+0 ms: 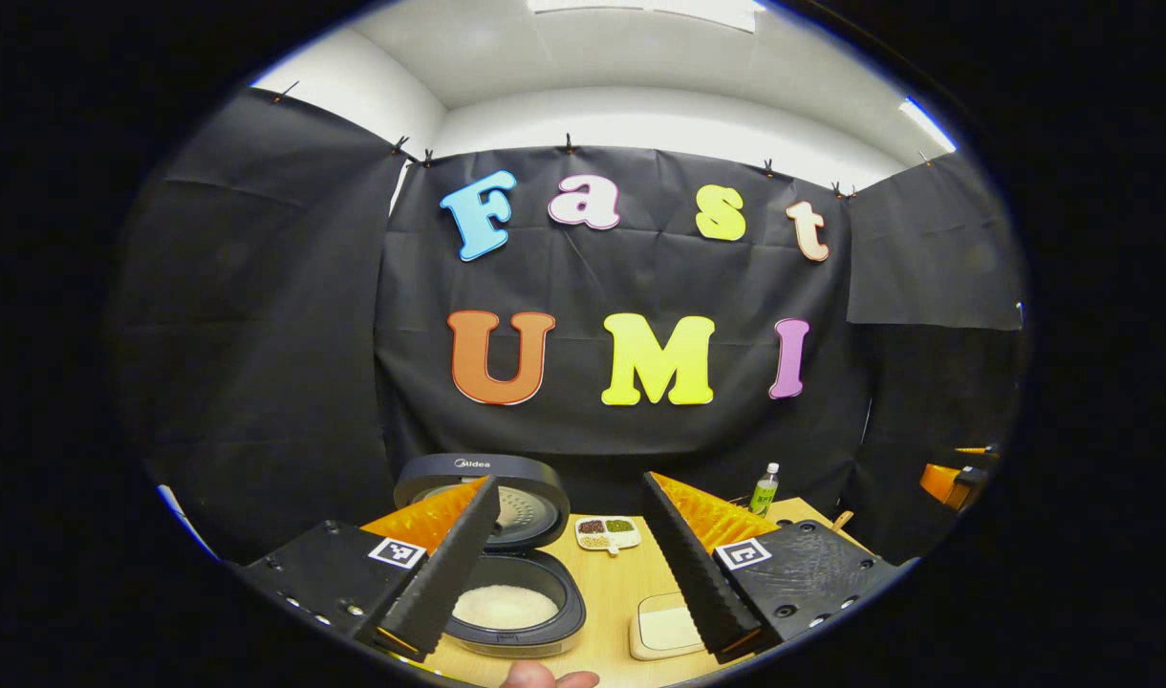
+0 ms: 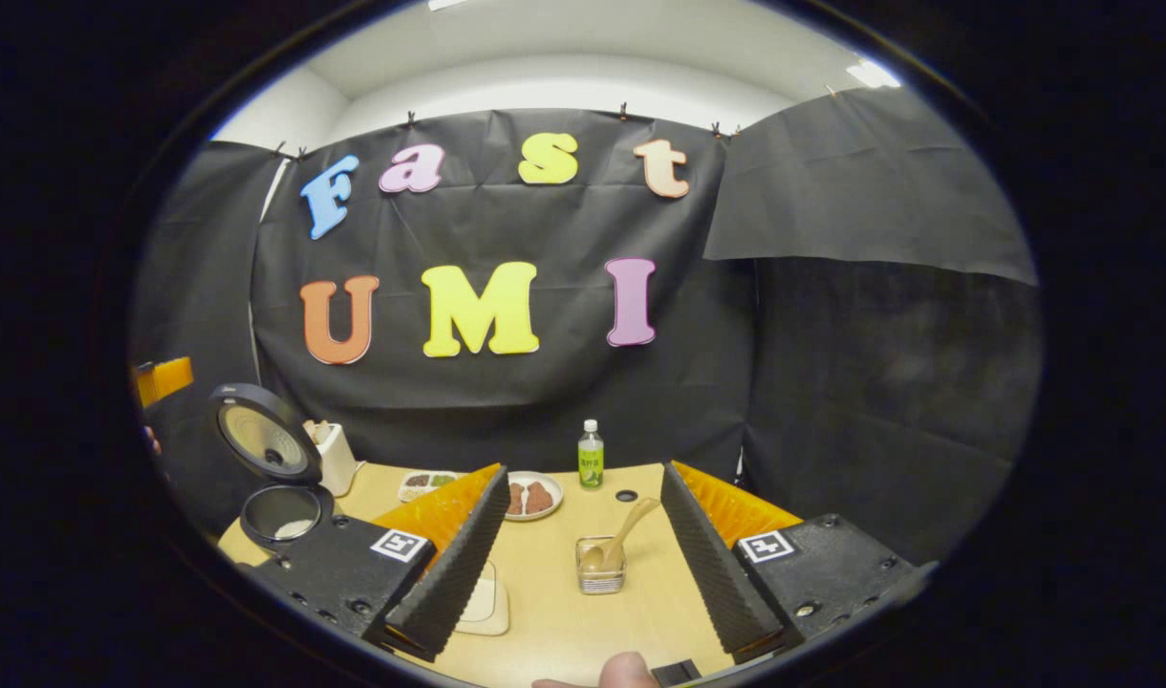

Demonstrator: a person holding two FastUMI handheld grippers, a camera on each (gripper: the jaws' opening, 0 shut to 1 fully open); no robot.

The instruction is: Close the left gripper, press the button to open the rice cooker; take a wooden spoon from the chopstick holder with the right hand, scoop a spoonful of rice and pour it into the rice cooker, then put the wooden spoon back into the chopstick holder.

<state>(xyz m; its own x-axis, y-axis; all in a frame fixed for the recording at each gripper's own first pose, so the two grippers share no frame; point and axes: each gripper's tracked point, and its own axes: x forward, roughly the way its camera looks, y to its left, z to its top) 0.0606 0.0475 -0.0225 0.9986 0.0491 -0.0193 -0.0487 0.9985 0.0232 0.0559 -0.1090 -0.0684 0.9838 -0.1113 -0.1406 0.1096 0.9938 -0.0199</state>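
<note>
Rice cooker lid up, white rice in the pot, on wooden table. Left gripper above it, jaws spread, holding nothing. Right gripper jaws spread wide, empty, facing chopstick holder with wooden spoon standing tilted inside. Green bottle and plate behind it, divided grain dish beside the cooker
</note>
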